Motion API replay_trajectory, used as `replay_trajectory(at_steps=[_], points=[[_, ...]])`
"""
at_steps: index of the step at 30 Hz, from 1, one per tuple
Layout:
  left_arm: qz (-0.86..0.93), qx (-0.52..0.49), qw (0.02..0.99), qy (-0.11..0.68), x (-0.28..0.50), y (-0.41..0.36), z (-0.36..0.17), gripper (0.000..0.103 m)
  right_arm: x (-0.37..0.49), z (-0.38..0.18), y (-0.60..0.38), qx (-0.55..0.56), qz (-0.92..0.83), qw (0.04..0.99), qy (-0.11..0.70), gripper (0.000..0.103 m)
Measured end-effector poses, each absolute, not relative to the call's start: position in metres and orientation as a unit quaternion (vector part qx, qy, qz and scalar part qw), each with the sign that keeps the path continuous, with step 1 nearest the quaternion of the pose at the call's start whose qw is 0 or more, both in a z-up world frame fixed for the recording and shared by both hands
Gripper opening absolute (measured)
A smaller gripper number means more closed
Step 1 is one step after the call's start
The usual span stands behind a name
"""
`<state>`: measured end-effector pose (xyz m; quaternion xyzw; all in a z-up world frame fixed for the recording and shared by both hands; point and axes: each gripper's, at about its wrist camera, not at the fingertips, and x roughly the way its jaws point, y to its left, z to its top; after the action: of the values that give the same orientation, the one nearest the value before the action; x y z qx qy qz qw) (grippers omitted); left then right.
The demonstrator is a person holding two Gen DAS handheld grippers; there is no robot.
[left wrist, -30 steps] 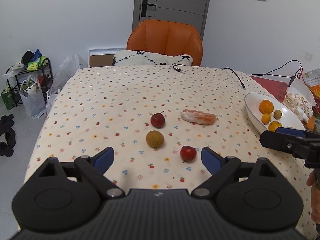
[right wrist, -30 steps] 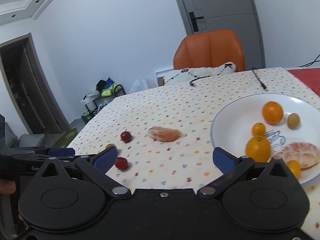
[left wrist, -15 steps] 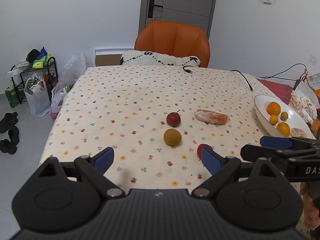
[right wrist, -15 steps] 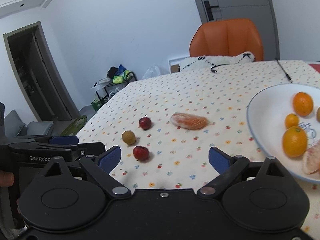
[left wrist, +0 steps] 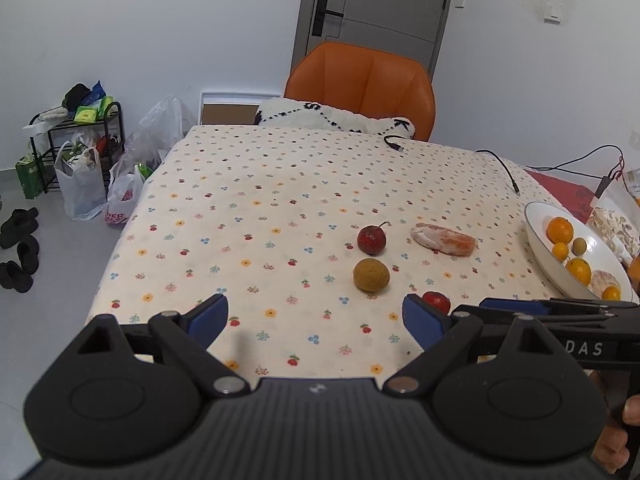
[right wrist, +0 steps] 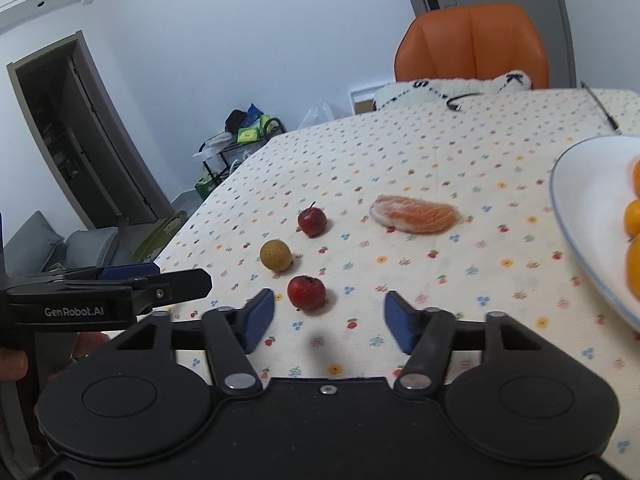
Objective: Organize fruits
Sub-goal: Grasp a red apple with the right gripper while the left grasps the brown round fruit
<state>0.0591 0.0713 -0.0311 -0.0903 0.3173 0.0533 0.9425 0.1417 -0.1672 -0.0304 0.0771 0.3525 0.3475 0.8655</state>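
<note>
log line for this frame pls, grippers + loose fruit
left gripper: open, empty | right gripper: closing, near red fruit just ahead, untouched | tablecloth: brown fruit, far red fruit, peeled segment | plate: oranges

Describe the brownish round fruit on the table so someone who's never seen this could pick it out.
Start at the white oval plate on the flowered tablecloth, then look past the peeled orange citrus segment to a cluster of three small round fruits. The matte yellow-brown round fruit sits between two shiny red ones: the only one that isn't red.
</note>
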Motion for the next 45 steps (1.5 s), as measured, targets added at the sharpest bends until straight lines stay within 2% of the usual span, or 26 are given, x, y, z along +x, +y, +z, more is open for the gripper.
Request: replay_trajectory(at_steps=[2, 10, 16, 30, 39, 45], points=[[0.053, -0.093, 0.943, 0.316, 0.059, 0.073, -0.031, 0.093, 0.144, -0.033, -0.163, 0.079, 0.350, 0.862, 0.359, 0.044], [0.051, -0.100, 0.942, 0.317, 0.060, 0.078, -0.032, 0.093, 0.150, -0.034, -0.152, 0.084, 0.356, 0.857, 0.363, 0.038], [0.050, -0.103, 0.943, 0.313, 0.063, 0.078, -0.031, 0.093, 0.152, -0.034, -0.144, 0.076, 0.356, 0.857, 0.364, 0.023], [0.043, -0.105, 0.950, 0.291, 0.080, 0.061, -0.033, 0.089, 0.146, -0.021, -0.168, 0.070, 0.337, 0.877, 0.336, 0.022], [0.037, -0.103, 0.948, 0.298, 0.094, 0.050, -0.040, 0.076, 0.146, -0.012, -0.189, 0.071, 0.315, 0.890, 0.322, 0.022], [0.029, -0.102, 0.946, 0.305, 0.105, 0.044, -0.045, 0.062, 0.146, -0.005, -0.202, 0.073, 0.303, 0.897, 0.313, 0.022]])
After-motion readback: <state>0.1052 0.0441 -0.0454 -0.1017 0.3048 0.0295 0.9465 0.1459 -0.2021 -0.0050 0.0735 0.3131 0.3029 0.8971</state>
